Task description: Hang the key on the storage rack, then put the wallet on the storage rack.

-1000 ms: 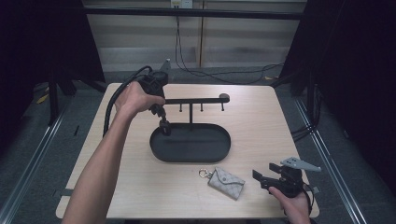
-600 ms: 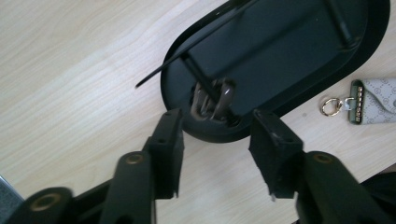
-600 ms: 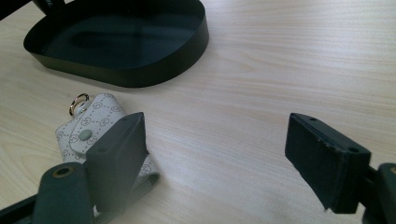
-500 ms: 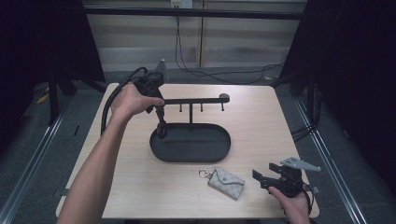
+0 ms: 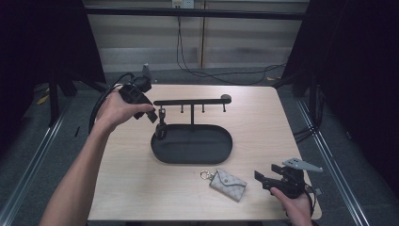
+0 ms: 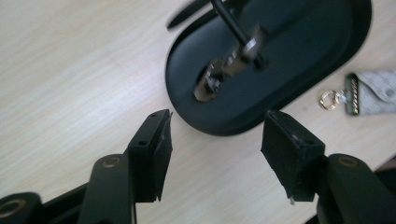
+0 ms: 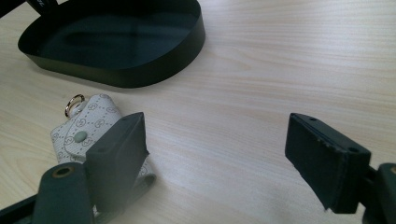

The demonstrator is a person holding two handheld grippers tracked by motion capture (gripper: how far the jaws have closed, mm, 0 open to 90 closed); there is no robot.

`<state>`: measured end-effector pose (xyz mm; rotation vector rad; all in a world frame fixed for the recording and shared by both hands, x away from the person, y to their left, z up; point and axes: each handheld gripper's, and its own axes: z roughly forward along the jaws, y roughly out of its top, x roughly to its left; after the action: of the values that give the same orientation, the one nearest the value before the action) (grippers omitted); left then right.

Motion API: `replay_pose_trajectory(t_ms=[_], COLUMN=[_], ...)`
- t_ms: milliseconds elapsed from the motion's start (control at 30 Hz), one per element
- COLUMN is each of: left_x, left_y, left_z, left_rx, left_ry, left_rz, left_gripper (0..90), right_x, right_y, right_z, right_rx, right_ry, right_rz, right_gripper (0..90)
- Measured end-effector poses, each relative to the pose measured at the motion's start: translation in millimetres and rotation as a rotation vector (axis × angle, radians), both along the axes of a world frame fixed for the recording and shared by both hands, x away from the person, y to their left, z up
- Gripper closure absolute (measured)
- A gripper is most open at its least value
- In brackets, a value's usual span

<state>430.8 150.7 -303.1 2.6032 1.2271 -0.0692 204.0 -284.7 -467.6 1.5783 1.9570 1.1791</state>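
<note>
1. Black metal stand: an oval tray [image 5: 207,155] sits mid-table with a post and a crossbar [image 5: 188,101] of hooks rising from its back edge.
2. Hanging off the leftmost hook is a small dark key thing [image 5: 161,127]. It dangles down to the tray's left end. In the left gripper view it's blurry [image 6: 231,65], so I can't say exactly what it is.
3. Left gripper [image 5: 151,116] is just left of that hanging piece, up by the crossbar's left end. Its jaws have just been opening, and in its own view [image 6: 215,140] they stand apart with nothing between them, only tabletop and the tray rim beyond. So it's let go.
4. Right gripper [image 5: 266,176] rests near the front right corner of the wooden table [image 5: 273,122], jaws spread wide and empty [image 7: 217,144].
5. Grey patterned key pouch [image 5: 227,184] with a gold ring lies flat on the table in front of the tray, just left of the right gripper. One jaw overlaps it in the right gripper view [image 7: 88,126], but whether it's touching, can't tell.
</note>
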Motion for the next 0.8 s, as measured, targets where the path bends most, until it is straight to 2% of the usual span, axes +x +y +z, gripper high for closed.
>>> replay_pose_trajectory(t_ms=[133, 200, 267, 433, 633, 700, 767, 800], left_x=[-12.9, -15.8, -22.5, -36.4, -55.0, -59.9, -64.4, -66.7], left_y=[12.1, 13.7, 17.3, 24.1, 25.5, 28.1, 32.4, 34.5], left_z=[-0.9, -3.1, -8.1, -19.2, -27.8, -31.4, -36.0, -38.2], left_rx=[-0.049, -0.055, -0.096, -0.159, -0.196, -0.232, -0.275, -0.283], left_ry=[-0.063, -0.07, -0.088, -0.125, -0.152, -0.187, -0.201, -0.207], left_rz=[0.023, 0.023, 0.019, -0.011, -0.064, -0.063, -0.049, -0.046], left_gripper=[38.5, 38.3, 37.2, 36.5, 33.8, 27.0, 24.0, 22.3], right_x=[0.5, 0.7, 1.0, 0.9, 1.0, 1.8, 2.0, 2.0], right_y=[0.8, 0.7, 0.4, 0.4, 0.0, 0.0, 0.3, 0.4], right_z=[-0.1, -0.1, -0.1, -0.3, -0.3, -0.6, -0.8, -1.1], right_rx=[-0.006, -0.006, -0.005, -0.001, -0.002, -0.001, -0.001, -0.001], right_ry=[0.0, 0.0, 0.001, 0.004, 0.004, 0.005, 0.008, 0.011], right_rz=[0.002, 0.001, -0.002, -0.007, -0.009, -0.007, -0.009, -0.013], right_gripper=[20.7, 20.7, 20.6, 20.6, 20.6, 20.6, 20.6, 20.6])
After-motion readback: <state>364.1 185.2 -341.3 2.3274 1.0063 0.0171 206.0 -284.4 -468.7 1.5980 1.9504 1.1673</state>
